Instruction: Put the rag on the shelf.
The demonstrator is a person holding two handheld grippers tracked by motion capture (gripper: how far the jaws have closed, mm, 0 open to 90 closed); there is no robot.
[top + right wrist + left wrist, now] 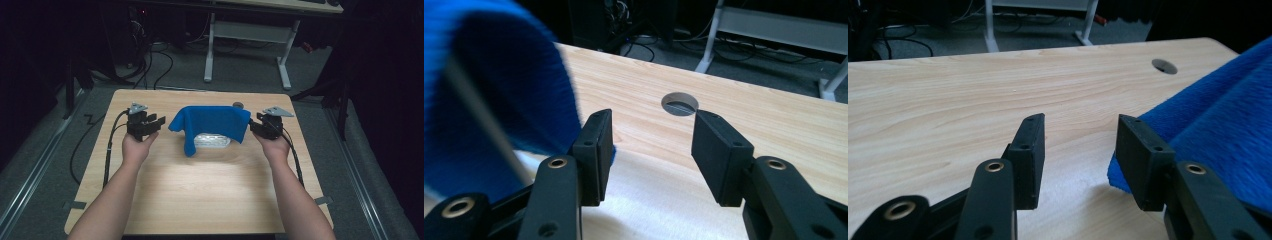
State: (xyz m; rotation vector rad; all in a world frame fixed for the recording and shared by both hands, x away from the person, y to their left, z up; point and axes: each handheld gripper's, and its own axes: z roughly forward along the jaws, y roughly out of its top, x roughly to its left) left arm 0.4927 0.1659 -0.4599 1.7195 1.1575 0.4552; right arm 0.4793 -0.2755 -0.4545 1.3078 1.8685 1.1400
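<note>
While the soft blue fleece cloth lies draped over a clear plastic container mid-table, the left gripper and right gripper flank the cloth with jaws apart and empty, so the covering looks done.

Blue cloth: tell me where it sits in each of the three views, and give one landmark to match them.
High view: the blue cloth lies draped mid-table over a pale object, between both hands.
Left gripper view: at the right edge, beside the right jaw.
Right gripper view: upper left, behind the left jaw.
Shared landmark: the round cable hole in the tabletop.
</note>
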